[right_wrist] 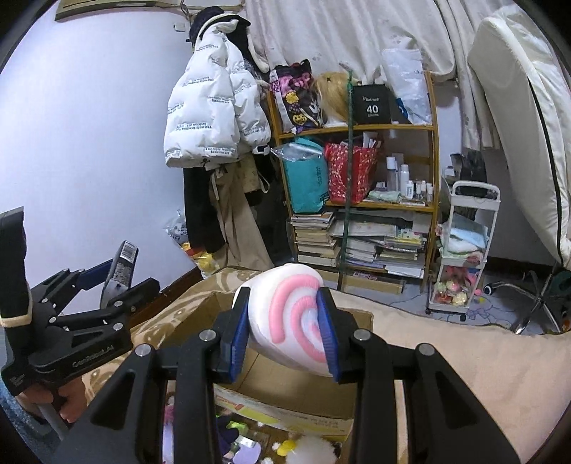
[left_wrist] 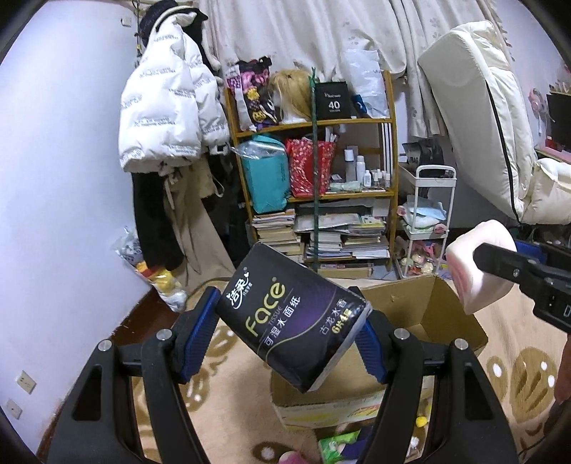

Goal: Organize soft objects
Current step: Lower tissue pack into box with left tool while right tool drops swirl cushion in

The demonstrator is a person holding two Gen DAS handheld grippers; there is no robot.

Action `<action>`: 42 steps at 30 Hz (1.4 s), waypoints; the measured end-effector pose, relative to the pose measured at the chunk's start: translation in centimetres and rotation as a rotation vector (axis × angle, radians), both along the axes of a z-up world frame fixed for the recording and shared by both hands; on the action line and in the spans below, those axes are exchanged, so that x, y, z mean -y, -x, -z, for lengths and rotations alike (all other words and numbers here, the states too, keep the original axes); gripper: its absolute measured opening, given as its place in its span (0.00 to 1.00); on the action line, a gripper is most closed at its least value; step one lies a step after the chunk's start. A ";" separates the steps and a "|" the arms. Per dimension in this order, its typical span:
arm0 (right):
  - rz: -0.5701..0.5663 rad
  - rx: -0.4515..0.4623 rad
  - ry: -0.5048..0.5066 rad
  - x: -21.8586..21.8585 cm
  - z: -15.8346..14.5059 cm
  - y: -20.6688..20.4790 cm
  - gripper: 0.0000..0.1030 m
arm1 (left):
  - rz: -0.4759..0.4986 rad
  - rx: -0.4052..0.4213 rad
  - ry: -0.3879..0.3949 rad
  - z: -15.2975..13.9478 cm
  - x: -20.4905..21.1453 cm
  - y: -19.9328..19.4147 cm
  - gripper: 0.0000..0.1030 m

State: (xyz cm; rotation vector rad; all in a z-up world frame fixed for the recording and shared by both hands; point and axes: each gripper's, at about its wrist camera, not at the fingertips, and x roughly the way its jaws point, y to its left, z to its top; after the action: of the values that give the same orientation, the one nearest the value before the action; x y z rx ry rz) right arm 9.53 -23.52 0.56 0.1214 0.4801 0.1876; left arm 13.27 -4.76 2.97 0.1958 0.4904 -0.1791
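Left gripper (left_wrist: 291, 330) is clamping the tissue pack (left_wrist: 292, 317), tilted, above the box (left_wrist: 421, 321). Right gripper (right_wrist: 283, 333) is squeezing the swirl plush (right_wrist: 285, 314) between its fingers (right_wrist: 239, 335), hovering over the same box.

Pale lilac wall (right_wrist: 89, 125), cream curtains (left_wrist: 303, 32), a crowded wooden bookshelf (right_wrist: 357, 171), white jacket (left_wrist: 160, 107) hanging beside it, beige patterned rug (left_wrist: 228, 389).

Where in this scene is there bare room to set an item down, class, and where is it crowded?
Free: the beige rug right of the cardboard box, up to the white cart, and the box's open interior. Crowded: the bookshelf and the floor in front of the box, littered with small toys.
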 end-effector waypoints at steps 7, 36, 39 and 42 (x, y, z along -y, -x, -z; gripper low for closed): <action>0.003 -0.054 -0.020 0.6 3.1 -1.8 0.38 | 0.021 -0.059 -0.021 3.3 0.9 -2.2 0.68; -0.006 -0.110 -0.068 1.0 4.9 -1.9 0.71 | -0.001 -0.142 -0.035 5.3 0.2 -2.2 0.95; 0.009 -0.116 -0.074 0.9 4.8 -1.3 0.87 | 0.003 -0.155 -0.045 5.2 0.0 -1.5 0.95; 0.014 -0.123 -0.071 0.7 4.7 -0.3 0.90 | -0.006 -0.168 -0.055 5.2 -0.4 -0.5 0.95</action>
State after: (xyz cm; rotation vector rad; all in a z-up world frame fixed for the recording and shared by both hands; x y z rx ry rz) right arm 9.87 -24.20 -4.14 0.2063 0.5949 0.1843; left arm 13.78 -4.32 -2.20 0.2341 0.6634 -0.1775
